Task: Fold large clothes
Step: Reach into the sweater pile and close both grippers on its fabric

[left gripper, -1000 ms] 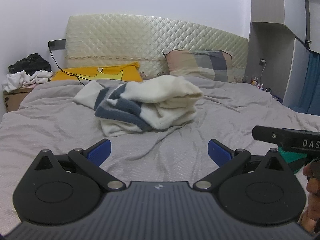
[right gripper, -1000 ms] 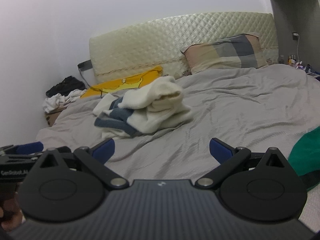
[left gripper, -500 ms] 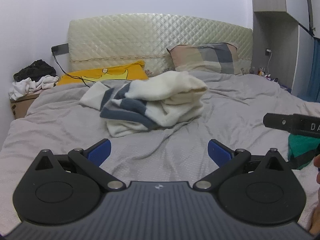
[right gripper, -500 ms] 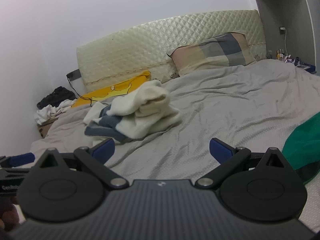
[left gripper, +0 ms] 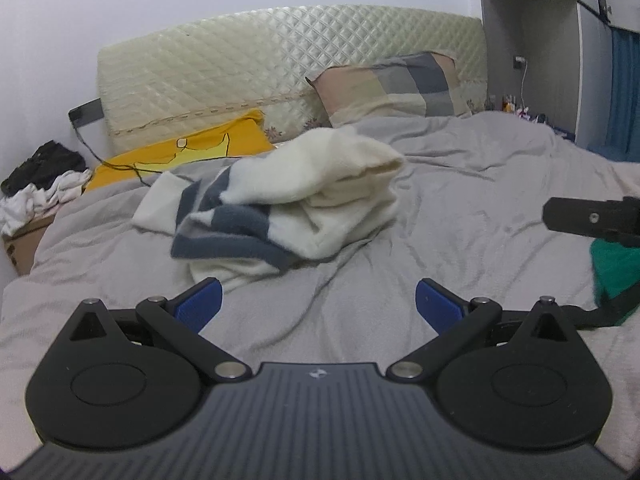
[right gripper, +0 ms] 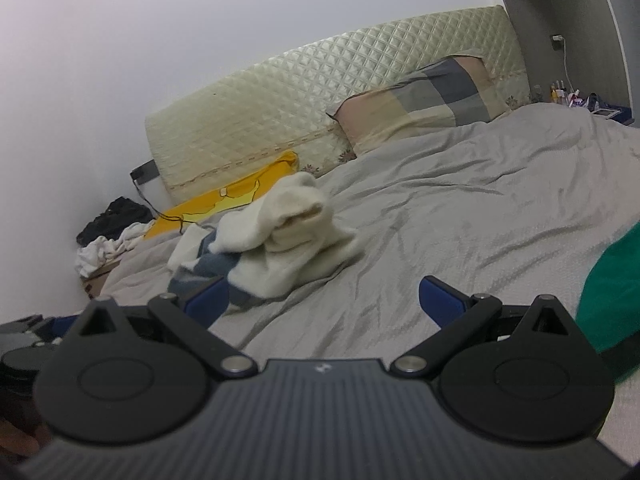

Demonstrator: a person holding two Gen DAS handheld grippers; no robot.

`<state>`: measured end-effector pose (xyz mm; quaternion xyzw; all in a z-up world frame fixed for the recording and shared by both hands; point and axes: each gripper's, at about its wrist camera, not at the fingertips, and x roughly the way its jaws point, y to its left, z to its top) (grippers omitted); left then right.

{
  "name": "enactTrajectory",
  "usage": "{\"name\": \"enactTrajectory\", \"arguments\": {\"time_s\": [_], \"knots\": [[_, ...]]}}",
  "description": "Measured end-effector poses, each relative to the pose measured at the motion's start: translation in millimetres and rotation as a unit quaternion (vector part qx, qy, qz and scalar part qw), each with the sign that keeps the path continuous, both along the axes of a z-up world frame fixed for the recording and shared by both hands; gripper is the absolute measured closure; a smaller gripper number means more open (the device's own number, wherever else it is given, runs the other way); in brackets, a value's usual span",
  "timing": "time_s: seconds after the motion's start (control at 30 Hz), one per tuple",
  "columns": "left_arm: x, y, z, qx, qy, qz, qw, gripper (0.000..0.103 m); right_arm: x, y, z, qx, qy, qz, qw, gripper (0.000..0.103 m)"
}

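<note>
A cream sweater with dark blue and grey stripes lies bunched in a heap on the grey bed sheet, just ahead of my left gripper, which is open and empty. In the right wrist view the sweater lies ahead and to the left of my right gripper, also open and empty. A green garment lies at the right edge, close to the right gripper; it also shows in the left wrist view.
A quilted cream headboard, a checked pillow and a yellow pillow stand at the back. A pile of black and white clothes sits on a box at the left. A wardrobe stands at the right.
Both grippers have moved closer to the sweater heap and tilted; the right view has rolled. Both stay open and empty. The sweater has not moved.
</note>
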<state>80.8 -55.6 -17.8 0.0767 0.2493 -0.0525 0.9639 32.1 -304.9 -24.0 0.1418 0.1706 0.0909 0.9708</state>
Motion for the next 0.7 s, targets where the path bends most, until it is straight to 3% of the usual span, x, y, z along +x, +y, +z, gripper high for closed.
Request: {"name": "enactTrajectory", "arguments": {"time_s": [0.3, 0.47, 0.53, 0.6, 0.7], "knots": [[79.9, 11.2, 2.4, -0.033, 0.020, 0.012, 0.9992, 0.000, 51.6, -0.1, -7.9, -0.005, 0.025, 0.015, 1.000, 0.000], [123.9, 13.2, -0.2, -0.026, 0.023, 0.000, 0.9994, 0.000, 95.6, 11.1, -10.8, 0.004, 0.040, 0.035, 0.999, 0.002], [145.6, 15.3, -4.3, -0.019, 0.023, -0.007, 0.9995, 0.000, 117.7, 13.5, -13.6, 0.020, 0.049, 0.040, 0.998, 0.006], [169.9, 18.3, -10.4, -0.011, 0.023, -0.008, 0.9997, 0.000, 140.8, 13.4, -18.2, 0.042, 0.059, 0.042, 0.996, 0.020], [207.8, 22.4, -20.7, -0.002, 0.024, -0.012, 0.9997, 0.003, 176.2, 16.5, -27.5, 0.054, 0.074, 0.045, 0.995, 0.030]]}}
